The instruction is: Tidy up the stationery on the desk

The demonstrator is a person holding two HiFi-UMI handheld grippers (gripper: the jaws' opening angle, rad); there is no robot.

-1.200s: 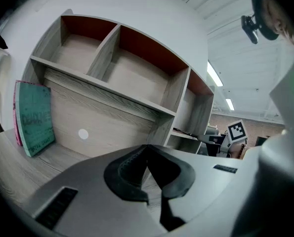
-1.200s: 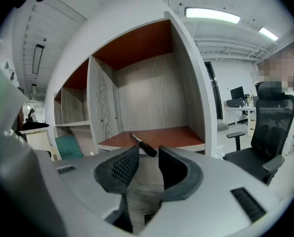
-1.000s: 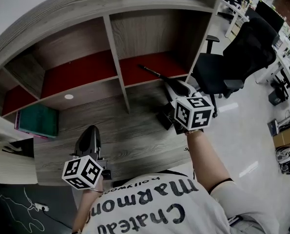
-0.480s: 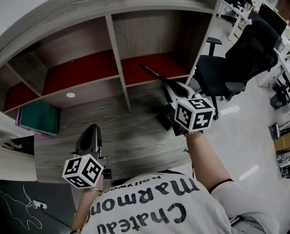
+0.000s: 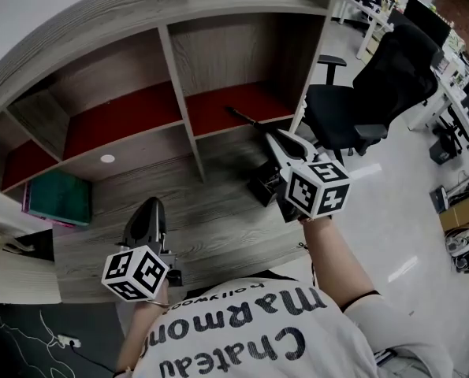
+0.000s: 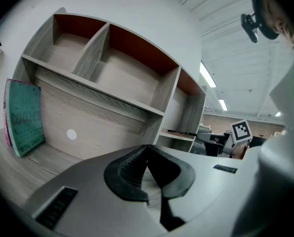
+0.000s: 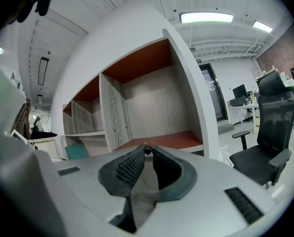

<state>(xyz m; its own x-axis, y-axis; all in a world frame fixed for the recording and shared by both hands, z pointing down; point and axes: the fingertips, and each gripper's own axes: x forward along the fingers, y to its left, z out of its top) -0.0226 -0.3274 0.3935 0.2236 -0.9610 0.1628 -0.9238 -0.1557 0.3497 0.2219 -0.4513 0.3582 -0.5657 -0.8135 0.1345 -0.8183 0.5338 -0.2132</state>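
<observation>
We see the pen lying on the red floor of the right-hand shelf, above the back of the worktop. It lies slantwise, its near end pointing toward the right gripper. That gripper reaches up to the shelf's front edge. Its fingers are drawn almost together, and the pen's small dark end sits right between their tips, filling the narrow gap.

The left gripper hangs low over the near left part of the worktop, well apart from the pen. Its fingers are pressed tip to tip with nothing between them.

A teal book stands propped at the far left of the worktop, under the shelves. A black office chair stands on the floor to the right of the desk.
</observation>
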